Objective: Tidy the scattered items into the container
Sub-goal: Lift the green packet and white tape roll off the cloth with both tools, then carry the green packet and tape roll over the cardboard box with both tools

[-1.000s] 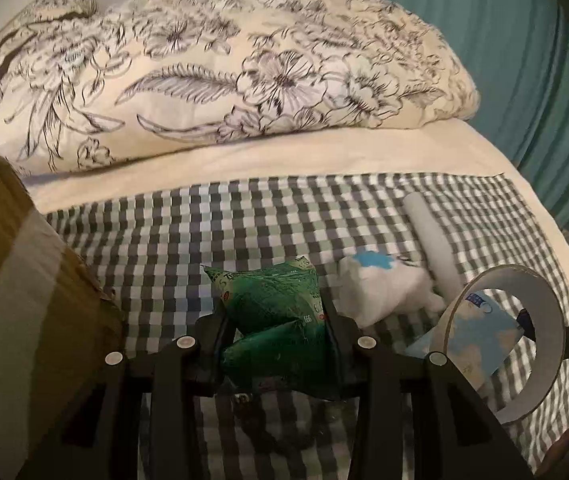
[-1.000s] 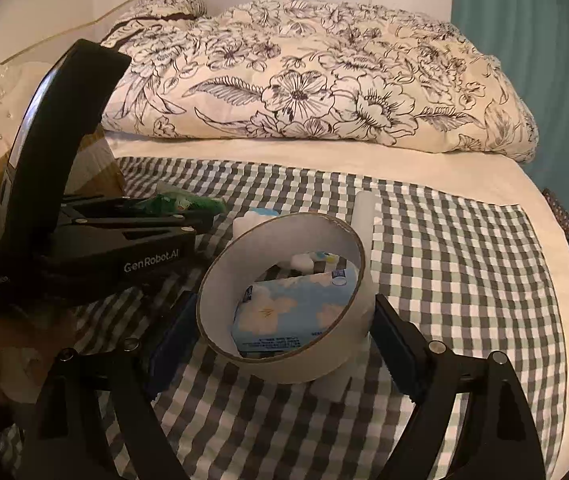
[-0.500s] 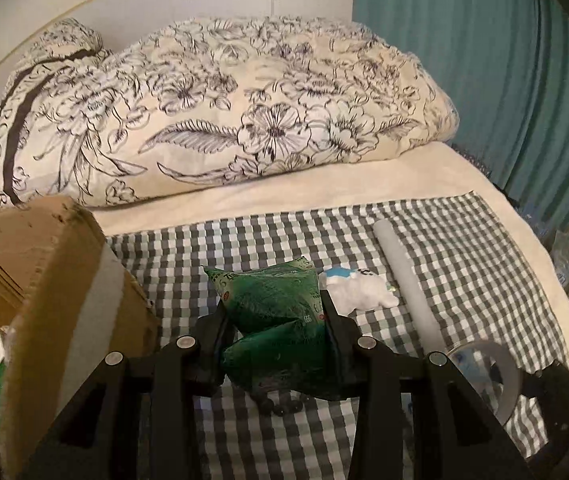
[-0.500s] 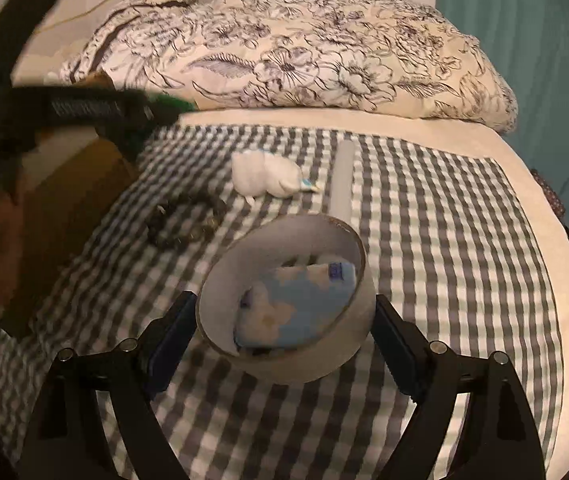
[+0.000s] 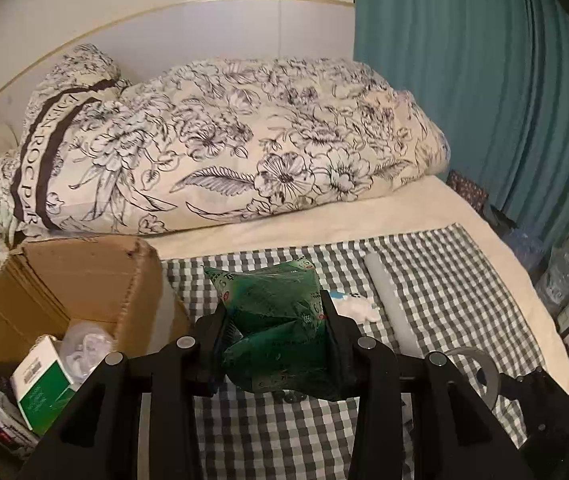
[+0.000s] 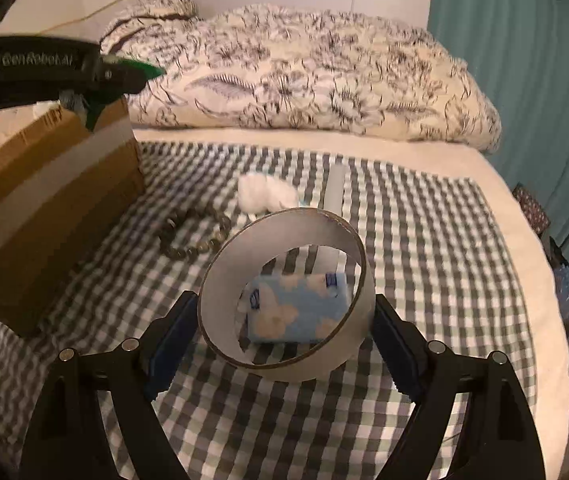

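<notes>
My left gripper [image 5: 274, 330] is shut on a crumpled green packet [image 5: 276, 320] and holds it in the air just right of the open cardboard box [image 5: 84, 280]. In the right wrist view the left gripper [image 6: 140, 74] hangs over the box [image 6: 44, 208]. My right gripper [image 6: 284, 312] is shut on a roll of tape [image 6: 284, 292], raised above a blue tissue pack [image 6: 300, 308]. On the checked cloth lie a white wad [image 6: 264, 194], a bead bracelet [image 6: 194, 236] and a grey tube [image 6: 334, 186].
The box holds a green-and-white carton [image 5: 42, 384] and plastic-wrapped items [image 5: 84, 346]. A floral duvet [image 5: 224, 152] lies behind the cloth. A teal curtain [image 5: 484, 100] hangs at the right, with bottles [image 5: 560, 276] beside the bed.
My left gripper has lifted the green packet and swung left, bringing the open box into view. My right gripper has raised the tape roll off the cloth.
</notes>
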`<move>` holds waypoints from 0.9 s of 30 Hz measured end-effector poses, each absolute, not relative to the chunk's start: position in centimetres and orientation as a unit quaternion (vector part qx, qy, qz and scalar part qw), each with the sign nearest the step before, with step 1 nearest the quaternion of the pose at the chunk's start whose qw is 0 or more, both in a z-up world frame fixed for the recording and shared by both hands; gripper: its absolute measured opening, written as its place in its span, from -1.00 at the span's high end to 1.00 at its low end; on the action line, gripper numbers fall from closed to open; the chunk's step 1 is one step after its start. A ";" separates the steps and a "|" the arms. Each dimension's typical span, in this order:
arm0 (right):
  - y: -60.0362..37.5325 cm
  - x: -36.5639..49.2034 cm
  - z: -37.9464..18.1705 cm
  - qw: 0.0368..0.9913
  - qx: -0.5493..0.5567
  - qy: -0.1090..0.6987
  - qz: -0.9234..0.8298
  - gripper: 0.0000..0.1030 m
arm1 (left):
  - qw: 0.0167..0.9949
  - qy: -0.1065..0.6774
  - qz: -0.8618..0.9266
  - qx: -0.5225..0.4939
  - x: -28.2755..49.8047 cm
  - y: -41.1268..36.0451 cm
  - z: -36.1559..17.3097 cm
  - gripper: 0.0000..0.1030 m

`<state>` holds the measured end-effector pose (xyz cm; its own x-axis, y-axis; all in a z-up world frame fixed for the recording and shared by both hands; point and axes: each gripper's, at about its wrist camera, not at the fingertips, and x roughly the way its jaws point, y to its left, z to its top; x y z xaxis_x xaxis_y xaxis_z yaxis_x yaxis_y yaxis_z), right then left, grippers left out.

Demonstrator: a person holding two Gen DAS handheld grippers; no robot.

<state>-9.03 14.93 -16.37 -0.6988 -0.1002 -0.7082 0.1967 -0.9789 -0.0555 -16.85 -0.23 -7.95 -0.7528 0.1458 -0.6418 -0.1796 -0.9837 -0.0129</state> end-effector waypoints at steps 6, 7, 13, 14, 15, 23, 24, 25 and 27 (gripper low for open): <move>14.8 -7.6 -13.4 0.083 0.351 0.062 -0.931 -0.64 | 0.083 0.024 0.941 -0.326 -15.1 -0.9 -6.1 0.24; 14.8 -7.4 -12.9 0.083 0.346 0.061 -0.933 -0.64 | 0.082 0.024 0.943 -0.323 -14.8 -1.0 -5.7 0.24; 14.4 -5.9 -9.1 0.084 0.313 0.059 -0.944 -0.64 | 0.077 0.018 0.949 -0.304 -12.8 -1.8 -3.4 0.24; 14.4 -5.6 -8.4 0.084 0.306 0.059 -0.946 -0.64 | 0.076 0.017 0.951 -0.301 -12.4 -2.0 -3.0 0.24; 14.3 -5.4 -7.8 0.084 0.300 0.058 -0.948 -0.64 | 0.075 0.015 0.952 -0.296 -12.0 -2.2 -2.5 0.24; 13.2 -2.9 -2.2 0.093 0.247 0.055 -0.963 -0.64 | 0.065 0.013 0.961 -0.269 -8.9 -3.7 0.5 0.23; 13.0 -2.5 -1.6 0.095 0.241 0.056 -0.964 -0.64 | 0.063 0.013 0.962 -0.266 -8.5 -4.0 0.8 0.24; 12.8 -2.1 -1.0 0.097 0.235 0.056 -0.966 -0.64 | 0.061 0.013 0.963 -0.263 -8.0 -4.2 1.2 0.24; 12.3 -1.5 0.0 0.102 0.224 0.056 -0.968 -0.64 | 0.056 0.012 0.964 -0.258 -7.3 -4.8 1.8 0.24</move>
<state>-1.47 12.31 0.03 -0.8789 -0.1724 -0.4448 0.2222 -0.9730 -0.0620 -7.34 -4.75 1.84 -0.8607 0.1027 -0.4987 -0.1151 -0.9933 -0.0060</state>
